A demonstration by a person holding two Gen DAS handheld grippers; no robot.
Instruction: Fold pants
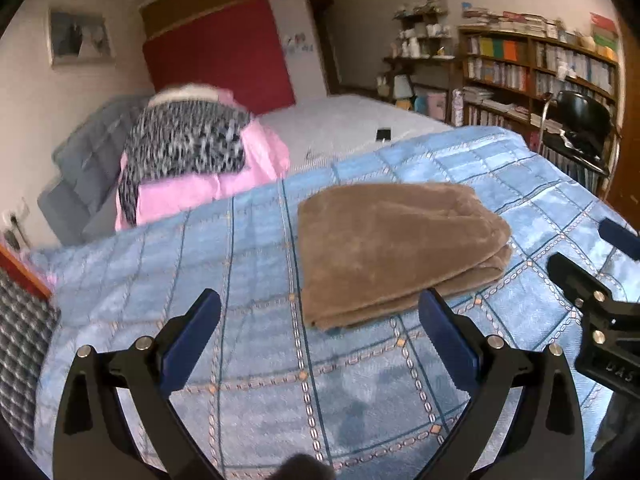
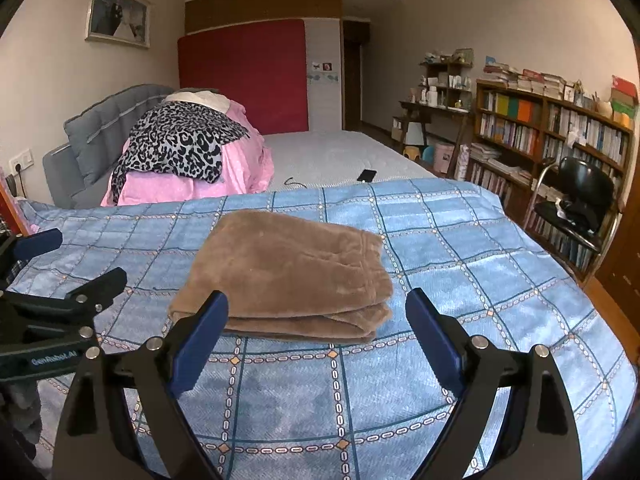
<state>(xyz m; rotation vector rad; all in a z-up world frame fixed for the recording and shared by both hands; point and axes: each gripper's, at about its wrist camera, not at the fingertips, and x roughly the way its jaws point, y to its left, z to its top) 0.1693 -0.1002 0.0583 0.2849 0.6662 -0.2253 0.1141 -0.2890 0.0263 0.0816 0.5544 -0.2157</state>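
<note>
I'm seeing brown pants (image 2: 286,270), blue checked bedspread (image 2: 460,240), pink quilt (image 2: 236,168), black-grey leopard-print cloth (image 2: 180,140), red panel (image 2: 244,76).

Bare blue quilt (image 2: 460,248) surrounds the folded brown pants (image 2: 288,276) on all sides, giving open passage. Pink bedding heap (image 2: 224,176) blocks the far left; black chair (image 2: 580,196) stands off the right edge.

Blue checked bedspread (image 2: 460,248), pink quilt (image 2: 240,172) under leopard-print cloth (image 2: 180,140), phone (image 2: 367,175), bookshelf (image 2: 552,140), black chair (image 2: 580,196)

Leopard-print cloth (image 1: 184,140) motion-blurred in left view.
</note>
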